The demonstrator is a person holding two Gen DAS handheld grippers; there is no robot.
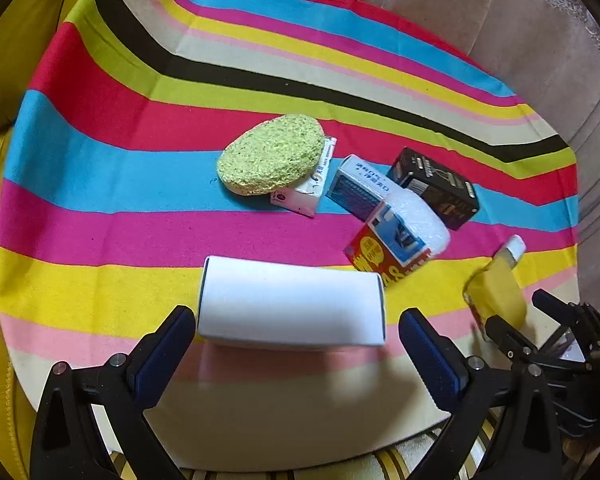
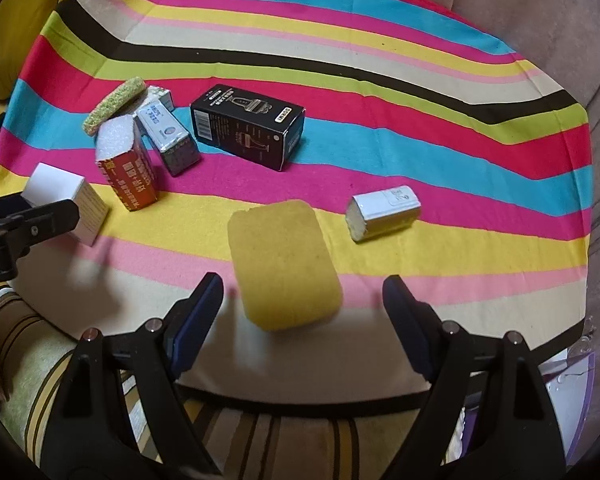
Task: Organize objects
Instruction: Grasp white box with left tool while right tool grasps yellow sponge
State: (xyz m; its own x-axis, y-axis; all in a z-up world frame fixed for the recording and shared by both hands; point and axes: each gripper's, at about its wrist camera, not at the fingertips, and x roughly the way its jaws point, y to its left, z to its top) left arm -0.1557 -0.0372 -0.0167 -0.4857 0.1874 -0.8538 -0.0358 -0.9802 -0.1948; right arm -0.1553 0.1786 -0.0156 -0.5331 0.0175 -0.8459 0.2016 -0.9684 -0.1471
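While both tools gape wide, left tool (image 1: 296, 332) straddles white box (image 1: 292, 304), maybe touching; right tool (image 2: 302, 304) flanks yellow sponge (image 2: 284, 264), ungripped.

Two handheld grippers, both built alike. Left gripper (image 1: 296, 332): black plastic arms shaped like tapering wedges, a triangular cut-out in each, round silver screws at the joints, dark blue ribbed pads (image 1: 166, 354) on the inner faces of the fingers. Right gripper (image 2: 302, 308): same black arms, same silver screws, same dark blue pads (image 2: 198, 320). Seen from the side, black linkage bars with small screw heads and a white label bearing partly hidden letters.
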